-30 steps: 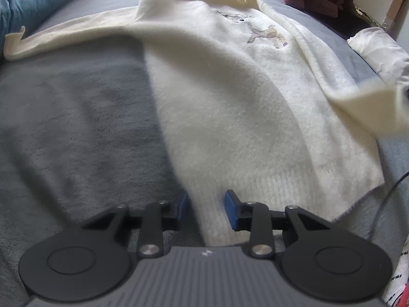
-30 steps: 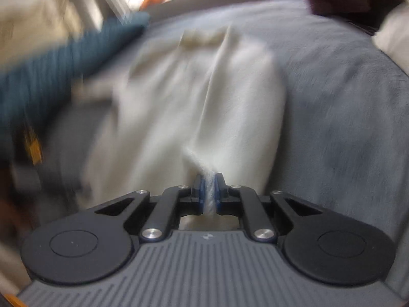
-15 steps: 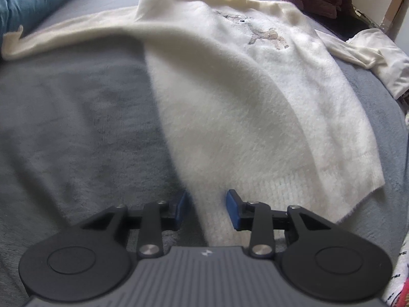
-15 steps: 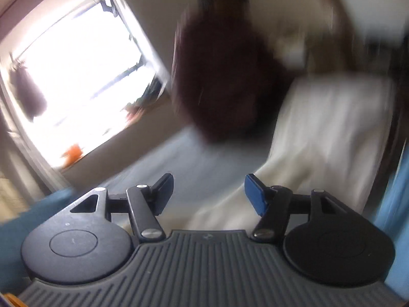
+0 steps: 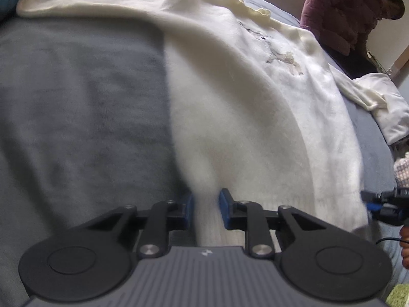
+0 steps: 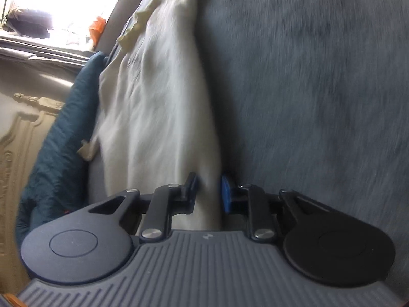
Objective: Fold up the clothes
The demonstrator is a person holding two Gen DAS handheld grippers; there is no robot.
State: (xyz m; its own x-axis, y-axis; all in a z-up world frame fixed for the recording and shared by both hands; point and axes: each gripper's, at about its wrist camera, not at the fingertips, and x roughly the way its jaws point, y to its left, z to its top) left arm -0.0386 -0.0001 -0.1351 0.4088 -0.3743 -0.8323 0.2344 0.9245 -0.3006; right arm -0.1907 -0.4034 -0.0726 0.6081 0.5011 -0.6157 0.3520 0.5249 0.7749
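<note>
A cream fuzzy sweater [image 5: 242, 117] lies flat, front up, on the grey blanket [image 5: 76, 117], its sleeves spread to either side. My left gripper [image 5: 206, 204] is at the hem's left corner. Its jaws are closing, and a ridge of hem fabric fills the gap between the blue pads. In the left wrist view my right gripper [image 5: 368, 199] sits at the hem's right corner. The blurred right wrist view shows the right gripper [image 6: 208, 192] with its jaws closing and the sweater [image 6: 158, 107] bunched between its pads.
A person in a maroon jacket [image 5: 342, 12] is at the far right of the bed. A white cloth [image 5: 388, 107] lies by the right sleeve. A teal quilt [image 6: 58, 138] lines the bed's edge under a bright window [image 6: 64, 0].
The right gripper let go of the sleeve, swung up with its jaws wide, then dropped to the hem's right corner and narrowed on it. The right sleeve now lies spread out. The left jaws narrowed on the hem.
</note>
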